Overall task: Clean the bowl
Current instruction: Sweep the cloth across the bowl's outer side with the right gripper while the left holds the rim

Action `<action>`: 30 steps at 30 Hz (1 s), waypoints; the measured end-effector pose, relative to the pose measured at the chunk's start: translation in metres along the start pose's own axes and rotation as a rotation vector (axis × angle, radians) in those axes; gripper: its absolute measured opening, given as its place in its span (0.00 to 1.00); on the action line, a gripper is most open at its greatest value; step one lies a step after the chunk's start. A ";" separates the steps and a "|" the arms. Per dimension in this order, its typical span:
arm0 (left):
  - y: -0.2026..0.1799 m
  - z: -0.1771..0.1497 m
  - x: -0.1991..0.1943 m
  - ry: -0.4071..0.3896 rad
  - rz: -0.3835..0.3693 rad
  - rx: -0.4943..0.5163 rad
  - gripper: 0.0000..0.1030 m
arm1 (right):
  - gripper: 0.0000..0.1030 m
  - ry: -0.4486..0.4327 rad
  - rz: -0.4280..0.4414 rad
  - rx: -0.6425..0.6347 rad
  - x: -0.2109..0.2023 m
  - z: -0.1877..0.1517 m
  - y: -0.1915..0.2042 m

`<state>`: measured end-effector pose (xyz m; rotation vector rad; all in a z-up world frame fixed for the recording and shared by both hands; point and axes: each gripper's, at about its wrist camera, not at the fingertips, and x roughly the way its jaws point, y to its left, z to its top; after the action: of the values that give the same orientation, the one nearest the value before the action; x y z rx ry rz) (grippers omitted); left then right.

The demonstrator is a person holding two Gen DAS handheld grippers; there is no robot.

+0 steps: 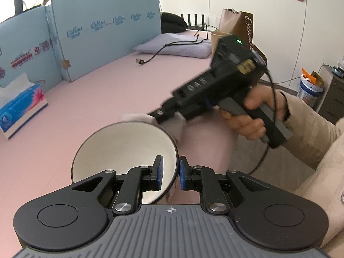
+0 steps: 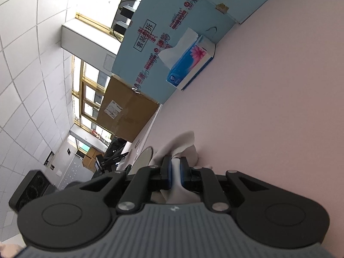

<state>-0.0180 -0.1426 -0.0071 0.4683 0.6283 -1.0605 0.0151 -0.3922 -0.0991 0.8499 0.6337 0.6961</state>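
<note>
A bowl [image 1: 122,148], white inside with a dark rim, is tilted up above the pink tabletop [image 1: 103,90]. My left gripper [image 1: 169,172] is shut on its near right rim, one pad inside the bowl and one outside. A person's hand [image 1: 253,116] holds my right gripper [image 1: 158,116], which comes in from the right and is shut on a white tissue [image 1: 172,126] at the bowl's far rim. In the right wrist view the right gripper [image 2: 175,167] pinches the crumpled tissue [image 2: 178,148], and an edge of the bowl [image 2: 145,157] shows just left of it.
A blue tissue box [image 1: 21,105] [image 2: 191,64] stands at the left by a light-blue partition board [image 1: 96,30]. At the far end lie a grey pillow [image 1: 178,45], a black cable [image 1: 154,53] and a brown bag [image 1: 234,21]. A beige sleeve [image 1: 311,129] fills the right.
</note>
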 end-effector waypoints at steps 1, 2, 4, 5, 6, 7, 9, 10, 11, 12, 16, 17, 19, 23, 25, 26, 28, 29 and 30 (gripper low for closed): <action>0.000 0.002 0.001 0.000 0.002 -0.001 0.22 | 0.11 -0.003 0.001 -0.002 -0.002 -0.002 0.001; 0.000 0.003 0.003 0.001 0.004 -0.001 0.22 | 0.11 -0.005 0.003 -0.005 -0.005 -0.005 0.002; 0.000 0.006 0.006 0.003 0.008 -0.003 0.23 | 0.11 -0.005 0.013 -0.009 -0.009 -0.009 0.003; 0.000 0.007 0.008 0.005 0.011 -0.003 0.23 | 0.11 -0.004 0.018 -0.012 -0.011 -0.011 0.004; 0.000 0.008 0.011 0.008 0.014 -0.002 0.23 | 0.11 -0.001 0.024 -0.016 -0.012 -0.013 0.005; 0.000 0.009 0.012 0.010 0.015 -0.001 0.24 | 0.11 0.002 0.030 -0.019 -0.013 -0.014 0.005; 0.000 0.012 0.016 0.013 0.016 0.002 0.24 | 0.11 0.007 0.042 -0.026 -0.016 -0.017 0.006; 0.001 0.013 0.017 0.013 0.017 0.003 0.25 | 0.11 0.000 0.044 -0.023 -0.018 -0.018 0.006; 0.001 0.014 0.018 0.012 0.017 0.005 0.25 | 0.11 -0.017 0.045 -0.016 -0.022 -0.018 0.005; 0.002 0.016 0.020 0.010 0.018 0.005 0.26 | 0.11 -0.031 0.045 -0.012 -0.025 -0.017 0.004; 0.004 0.021 0.031 -0.006 0.010 -0.001 0.28 | 0.11 -0.088 0.018 0.000 -0.038 -0.014 -0.002; 0.003 0.022 0.032 -0.009 0.001 0.000 0.26 | 0.11 -0.103 0.006 0.000 -0.042 -0.012 -0.003; 0.003 0.022 0.032 -0.011 -0.015 0.007 0.23 | 0.11 -0.117 -0.011 -0.006 -0.047 -0.011 -0.003; 0.000 0.018 0.026 0.003 -0.038 0.032 0.14 | 0.11 -0.124 -0.025 -0.019 -0.045 -0.009 0.000; -0.002 0.013 0.018 0.014 -0.035 0.043 0.14 | 0.11 -0.121 -0.020 -0.016 -0.040 -0.008 -0.001; -0.003 0.010 0.015 0.018 -0.031 0.047 0.14 | 0.11 -0.118 -0.015 -0.013 -0.037 -0.008 -0.001; -0.003 0.004 0.007 0.023 -0.023 0.046 0.18 | 0.11 -0.109 -0.002 -0.006 -0.029 -0.009 -0.002; -0.003 0.000 0.002 0.025 -0.019 0.046 0.20 | 0.11 -0.099 0.007 -0.003 -0.024 -0.009 -0.002; -0.001 -0.004 -0.002 0.025 -0.019 0.039 0.21 | 0.11 -0.093 0.010 -0.003 -0.022 -0.011 -0.001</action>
<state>-0.0206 -0.1397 -0.0087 0.5109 0.6356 -1.0877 -0.0059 -0.4048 -0.1008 0.8781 0.5450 0.6626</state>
